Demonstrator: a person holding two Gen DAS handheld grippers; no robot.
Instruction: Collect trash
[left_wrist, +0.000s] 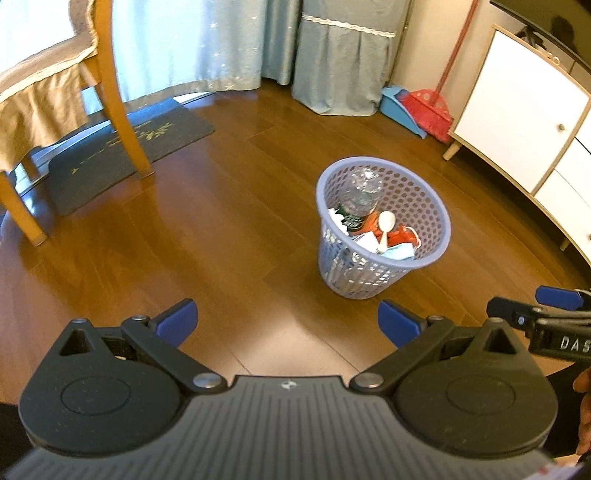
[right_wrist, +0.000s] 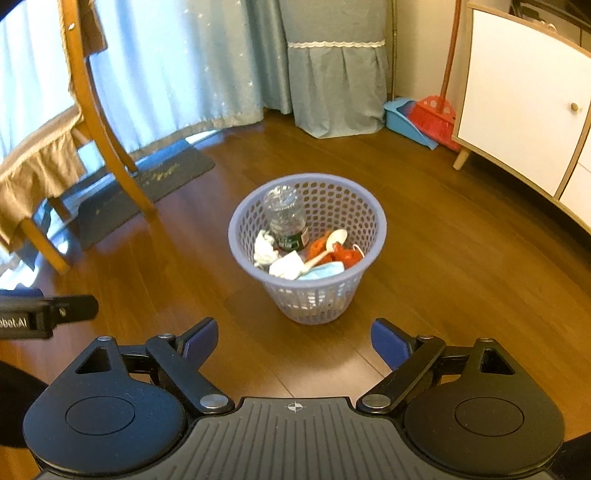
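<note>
Item one — my left gripper (left_wrist: 288, 321), low centre of the left view: jaws spread wide, blue pads (left_wrist: 176, 320) well apart, nothing between them but bare floor (left_wrist: 221, 229).

Item two — my right gripper (right_wrist: 294, 341), low centre of the right view: likewise wide open, holding nothing. Its tip also shows at the right edge of the left view, and the left one's tip at the left edge of the right view.

Item three: basket (right_wrist: 364, 210), lavender, perforated plastic, upright on the floor. I see it right of centre in the left view and near centre in the right view, ahead of both grippers and apart from them.

Contents, as I read them in the right view:
- bottle (right_wrist: 286, 218), clear, crumpled, dark label, leaning on the far-left wall;
- spoon (right_wrist: 328, 245), white plastic, lying on top;
- tissue (right_wrist: 265, 251), crumpled, at the left;
- mask (right_wrist: 325, 271), pale blue, at the near side;
- red-orange scrap (right_wrist: 345, 254), kind unclear.

Surroundings:
- chair (left_wrist: 114, 92), wooden, tan cover, upper left;
- mat (left_wrist: 122, 155), dark, under the chair legs;
- curtains (left_wrist: 184, 44), pale blue, top;
- dustpan (left_wrist: 400, 110), blue, and broom (left_wrist: 430, 109), red, touching, upper right corner of the room;
- cabinet (left_wrist: 517, 122), white doors, right edge.
</note>
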